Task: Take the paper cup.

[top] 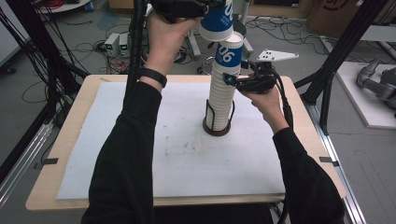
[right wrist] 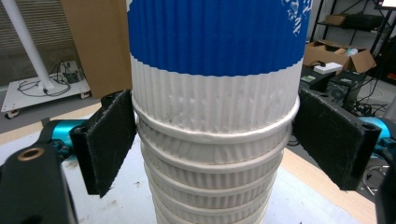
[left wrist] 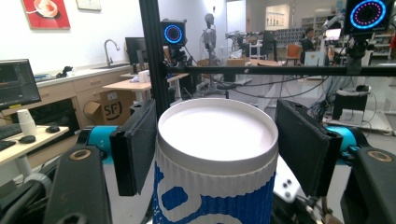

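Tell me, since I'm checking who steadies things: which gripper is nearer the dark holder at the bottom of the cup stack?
Right. The right gripper clasps the cup stack partway up, above the holder; the left gripper holds a lifted cup above the stack's top.

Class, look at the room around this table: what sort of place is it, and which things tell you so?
Probably a robotics lab or workshop: a humanoid robot figure stands in the background, cardboard boxes sit about, and loose cables trail over the floor.
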`<move>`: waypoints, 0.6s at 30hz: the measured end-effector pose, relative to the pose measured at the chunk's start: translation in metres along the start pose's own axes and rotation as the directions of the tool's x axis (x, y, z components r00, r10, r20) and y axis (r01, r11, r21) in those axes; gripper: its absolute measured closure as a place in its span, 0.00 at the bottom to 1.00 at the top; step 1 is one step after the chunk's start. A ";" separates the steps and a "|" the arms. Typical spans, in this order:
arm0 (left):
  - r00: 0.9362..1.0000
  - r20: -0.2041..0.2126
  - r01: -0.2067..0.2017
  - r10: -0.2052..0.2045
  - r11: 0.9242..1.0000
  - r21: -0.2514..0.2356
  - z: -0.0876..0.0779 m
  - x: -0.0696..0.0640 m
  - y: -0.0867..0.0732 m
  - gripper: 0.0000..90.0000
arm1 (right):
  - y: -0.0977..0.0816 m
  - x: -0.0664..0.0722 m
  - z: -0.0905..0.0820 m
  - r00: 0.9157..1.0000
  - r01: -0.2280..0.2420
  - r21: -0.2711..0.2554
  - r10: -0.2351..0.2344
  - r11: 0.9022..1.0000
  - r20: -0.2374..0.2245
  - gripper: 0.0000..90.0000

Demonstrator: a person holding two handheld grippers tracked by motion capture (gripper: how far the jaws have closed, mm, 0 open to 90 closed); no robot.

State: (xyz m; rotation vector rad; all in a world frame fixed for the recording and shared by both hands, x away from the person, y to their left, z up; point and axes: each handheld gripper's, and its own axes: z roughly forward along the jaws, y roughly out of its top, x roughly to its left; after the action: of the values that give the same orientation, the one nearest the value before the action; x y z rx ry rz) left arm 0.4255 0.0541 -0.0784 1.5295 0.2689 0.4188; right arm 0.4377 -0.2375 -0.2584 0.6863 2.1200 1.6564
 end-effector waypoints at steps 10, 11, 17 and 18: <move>1.000 -0.004 -0.006 0.006 0.999 0.037 -0.035 -0.009 -0.010 0.35 | 0.000 0.001 0.000 1.000 -0.001 0.001 0.001 1.000 0.000 0.16; 1.000 -0.005 -0.004 0.005 0.999 0.040 -0.039 -0.010 -0.012 0.35 | 0.000 0.001 0.000 1.000 -0.002 0.001 0.002 1.000 0.001 0.16; 0.999 0.008 0.036 -0.037 0.998 0.051 -0.056 -0.015 -0.033 0.35 | 0.000 0.001 -0.001 1.000 0.002 0.002 -0.002 1.000 0.002 0.16; 0.999 0.012 0.050 -0.050 0.997 0.058 -0.059 -0.015 -0.037 0.35 | 0.000 0.001 -0.001 1.000 0.000 0.004 0.000 1.000 0.002 0.16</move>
State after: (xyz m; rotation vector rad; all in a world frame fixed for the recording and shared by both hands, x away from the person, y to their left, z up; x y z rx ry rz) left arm 0.3906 0.1012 -0.1189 1.5778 0.3106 0.3643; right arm 0.4364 -0.2377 -0.2580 0.6890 2.1222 1.6514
